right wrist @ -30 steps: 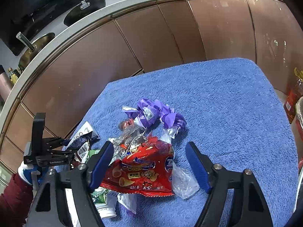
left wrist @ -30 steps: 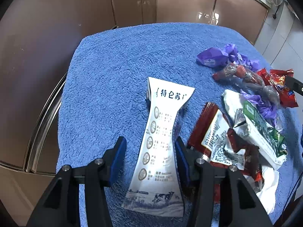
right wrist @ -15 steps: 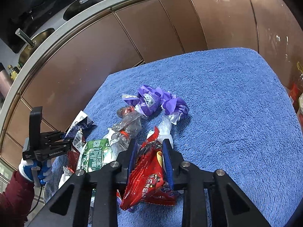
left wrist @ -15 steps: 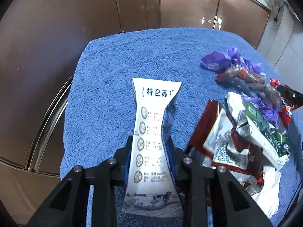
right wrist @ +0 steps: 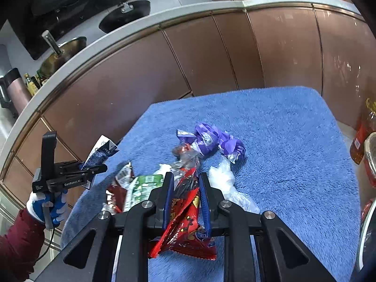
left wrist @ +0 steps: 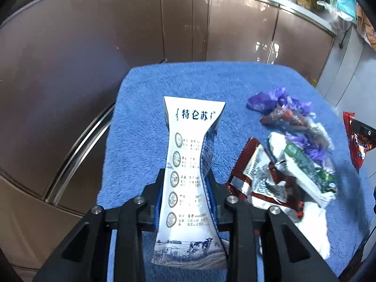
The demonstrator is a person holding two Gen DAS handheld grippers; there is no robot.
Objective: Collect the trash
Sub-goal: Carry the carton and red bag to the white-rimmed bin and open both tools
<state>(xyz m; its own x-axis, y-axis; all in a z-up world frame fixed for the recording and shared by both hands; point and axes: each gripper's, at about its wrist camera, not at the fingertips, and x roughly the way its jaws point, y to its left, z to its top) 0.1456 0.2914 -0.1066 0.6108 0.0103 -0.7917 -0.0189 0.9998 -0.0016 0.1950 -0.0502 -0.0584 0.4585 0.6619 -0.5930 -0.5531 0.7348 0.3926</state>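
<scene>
My left gripper (left wrist: 186, 176) is shut on a squashed white and blue milk carton (left wrist: 191, 164) and holds it above the blue towel (left wrist: 141, 127). It also shows in the right wrist view (right wrist: 95, 168), with the carton (right wrist: 102, 151) sticking up from it. My right gripper (right wrist: 185, 181) is shut on a red snack bag (right wrist: 185, 221), lifted off the towel (right wrist: 293, 145). The red bag's edge shows at the right of the left wrist view (left wrist: 354, 138). A pile of wrappers (left wrist: 289, 164) lies on the towel: purple (right wrist: 211, 141), dark red (left wrist: 256, 178), green and white (right wrist: 143, 186), clear plastic (right wrist: 225, 183).
Brown cabinet doors (right wrist: 211, 58) ring the towel-covered surface. A counter with pans (right wrist: 127, 11) runs above them. An oil bottle (right wrist: 362, 138) stands at the far right in the right wrist view. A metal rail (left wrist: 77, 150) runs along the left.
Both grippers have closed from open, the left on the milk carton and the right on the red snack bag. Both have since lifted their items off the towel.
</scene>
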